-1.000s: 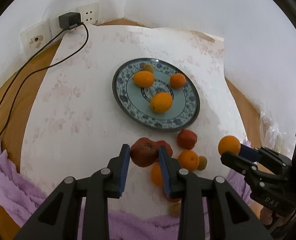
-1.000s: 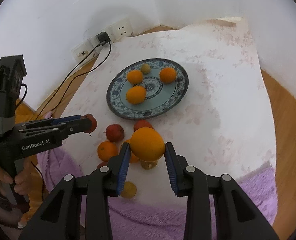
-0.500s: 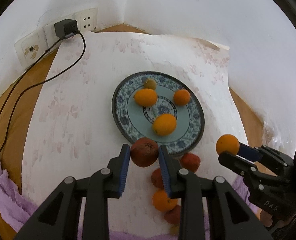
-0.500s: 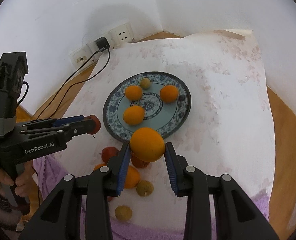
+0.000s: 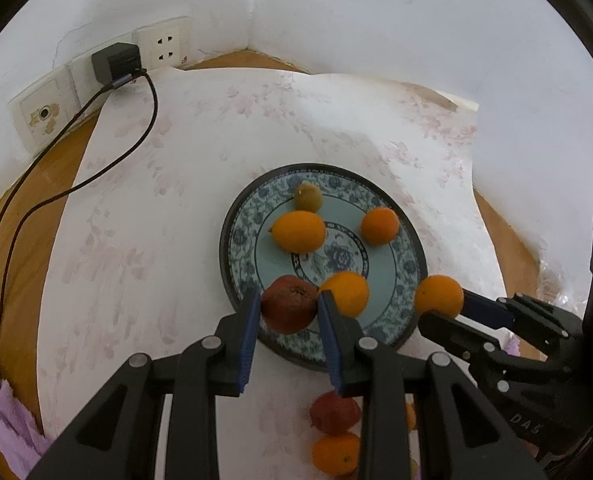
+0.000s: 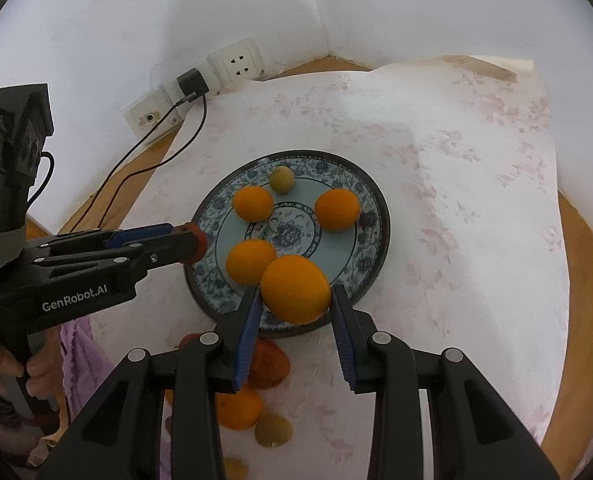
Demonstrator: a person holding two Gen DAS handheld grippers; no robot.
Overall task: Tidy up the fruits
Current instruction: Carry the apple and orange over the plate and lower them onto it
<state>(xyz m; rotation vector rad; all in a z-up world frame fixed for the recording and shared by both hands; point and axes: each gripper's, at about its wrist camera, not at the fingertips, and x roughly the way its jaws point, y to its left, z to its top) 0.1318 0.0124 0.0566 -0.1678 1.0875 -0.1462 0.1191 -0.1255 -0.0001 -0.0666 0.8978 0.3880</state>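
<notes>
A blue-patterned plate (image 5: 410, 268) (image 6: 376, 248) lies on the white floral cloth and holds three oranges and a small yellow-green fruit (image 5: 307, 196) (image 6: 281, 179). My left gripper (image 5: 289, 309) is shut on a dark red fruit (image 5: 288, 309) over the plate's near left rim; it also shows in the right wrist view (image 6: 194, 240). My right gripper (image 6: 295, 295) is shut on an orange (image 6: 295, 288) over the plate's near rim; the orange shows in the left wrist view (image 5: 438, 295). Loose fruits lie below the plate: a red one (image 5: 334, 412) (image 6: 266, 366) and an orange one (image 5: 334, 452) (image 6: 238, 408).
A black charger (image 5: 114, 65) sits in wall sockets at the back left; its cable (image 5: 76, 184) trails over the cloth and wooden table. Purple towel (image 5: 4, 412) lies at the near left edge. White walls form a corner behind the table.
Both grippers have moved forward with their fruit, from above the loose fruit pile to over the plate's near rim. The plate's contents have not changed.
</notes>
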